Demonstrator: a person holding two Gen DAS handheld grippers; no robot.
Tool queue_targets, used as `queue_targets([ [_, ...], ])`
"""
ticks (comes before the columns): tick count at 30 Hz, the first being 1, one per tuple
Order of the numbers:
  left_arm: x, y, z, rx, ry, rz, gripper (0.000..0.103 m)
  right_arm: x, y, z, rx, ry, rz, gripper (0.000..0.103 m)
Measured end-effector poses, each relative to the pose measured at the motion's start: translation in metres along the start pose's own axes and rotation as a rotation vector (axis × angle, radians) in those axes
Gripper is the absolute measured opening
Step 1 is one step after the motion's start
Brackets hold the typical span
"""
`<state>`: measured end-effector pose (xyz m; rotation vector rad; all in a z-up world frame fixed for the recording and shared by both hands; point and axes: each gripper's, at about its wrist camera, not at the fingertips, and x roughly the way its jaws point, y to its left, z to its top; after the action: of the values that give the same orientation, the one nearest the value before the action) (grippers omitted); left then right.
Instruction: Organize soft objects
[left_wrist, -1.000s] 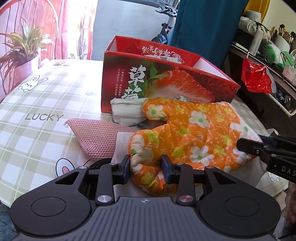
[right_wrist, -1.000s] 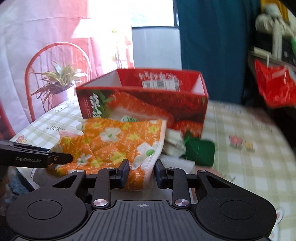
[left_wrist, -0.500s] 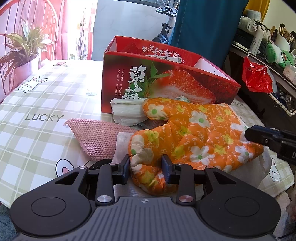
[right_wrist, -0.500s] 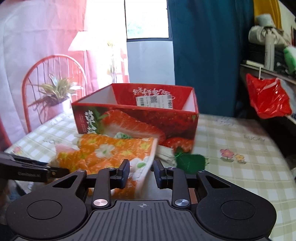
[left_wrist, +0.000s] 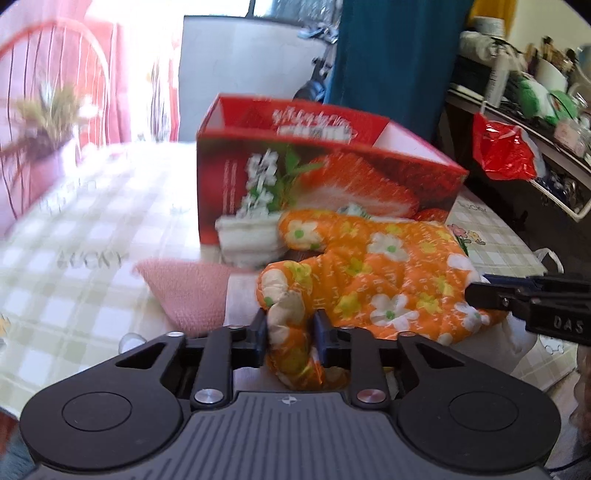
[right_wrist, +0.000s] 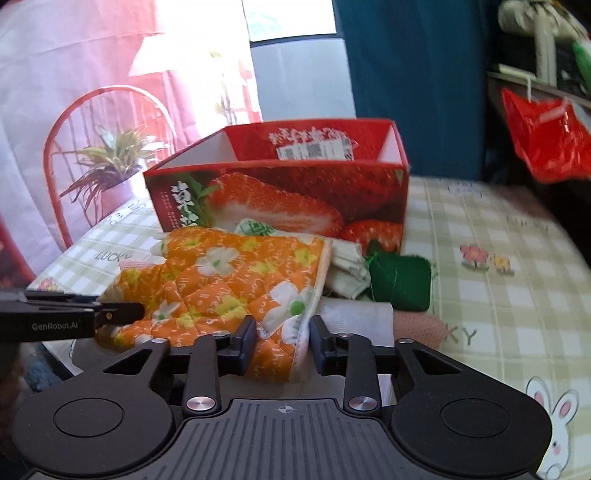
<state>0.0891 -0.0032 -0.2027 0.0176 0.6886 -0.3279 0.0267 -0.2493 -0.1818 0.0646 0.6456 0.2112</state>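
Observation:
An orange oven mitt with white flowers lies on the checked table in front of a red strawberry box. My left gripper is closing, and its pads squeeze the mitt's rounded finger end. In the right wrist view the mitt spreads leftwards. My right gripper is closing too, with the mitt's white-hemmed cuff pinched between its pads. Each gripper shows at the edge of the other's view, at opposite ends of the mitt.
A pink knitted cloth and a white folded cloth lie left of the mitt. A green cloth and a pale cloth lie by the box. A potted plant and a red chair stand beyond the table's left edge.
Both pairs of jaws have narrowed onto the mitt, bunching the fabric between the pads. The left view has become blurred with a slight shift.

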Motion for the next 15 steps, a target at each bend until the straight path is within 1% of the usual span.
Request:
queue_targets([
  [1,-0.004,-0.003,0.001,0.017,-0.021,0.006,0.020,-0.002,0.000,0.001,-0.004,-0.012,0.003,0.018],
  [3,-0.013,-0.005,0.003,0.018,-0.061,0.003,0.017,-0.008,0.000,0.004,-0.007,-0.038,0.018,0.011],
  [6,-0.022,-0.006,0.005,0.012,-0.112,-0.005,0.015,-0.015,0.004,0.009,-0.031,-0.072,0.014,0.011],
  [13,-0.029,-0.006,0.009,-0.007,-0.152,-0.006,0.015,-0.026,0.011,0.020,-0.065,-0.119,0.011,0.010],
  [15,-0.034,-0.007,0.016,0.004,-0.181,-0.006,0.015,-0.030,0.011,0.023,-0.074,-0.136,0.010,0.010],
])
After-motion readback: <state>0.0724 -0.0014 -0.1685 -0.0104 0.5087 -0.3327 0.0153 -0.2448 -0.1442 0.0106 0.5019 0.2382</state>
